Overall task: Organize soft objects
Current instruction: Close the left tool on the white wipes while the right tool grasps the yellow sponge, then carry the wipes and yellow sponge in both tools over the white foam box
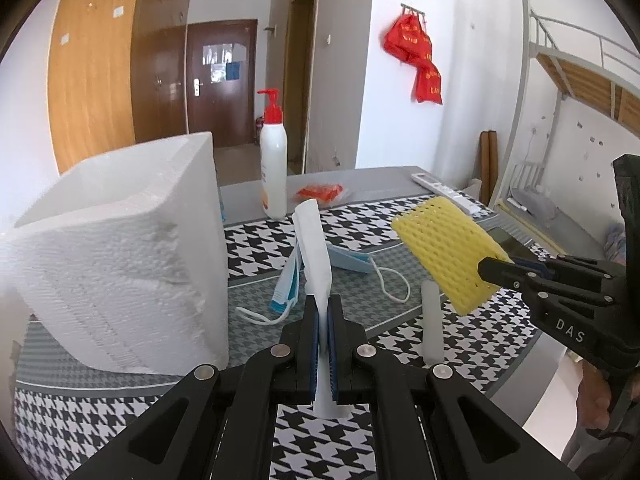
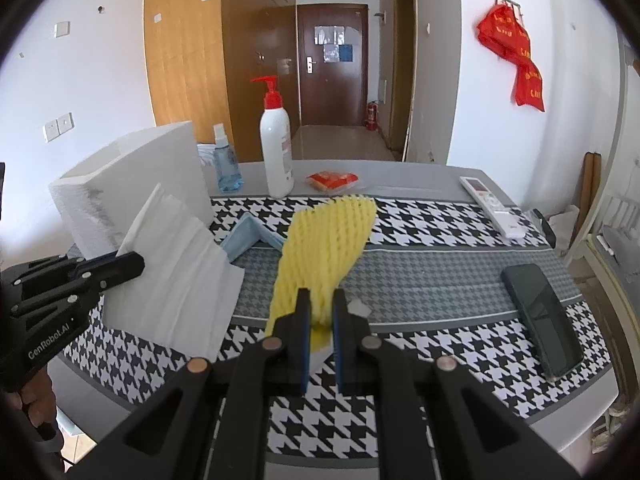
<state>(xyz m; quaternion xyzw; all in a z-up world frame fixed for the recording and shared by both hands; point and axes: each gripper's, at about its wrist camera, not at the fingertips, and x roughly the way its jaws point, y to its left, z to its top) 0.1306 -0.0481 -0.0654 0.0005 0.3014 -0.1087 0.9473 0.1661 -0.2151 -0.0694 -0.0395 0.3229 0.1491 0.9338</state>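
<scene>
Yellow foam mesh sleeve (image 2: 320, 248) is clamped in the right gripper (image 2: 320, 320); the left gripper (image 1: 322, 320) pinches a white folded tissue (image 1: 314, 248) above the houndstooth table (image 2: 440, 216).

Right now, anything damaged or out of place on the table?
The white foam box has a chipped, crumbling front corner edge. Blue face masks lie loose on the houndstooth table mat, ear loops trailing. Nothing looks spilled.

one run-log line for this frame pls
left gripper: shut on white tissue | right gripper: shut on yellow foam net | both above table
</scene>
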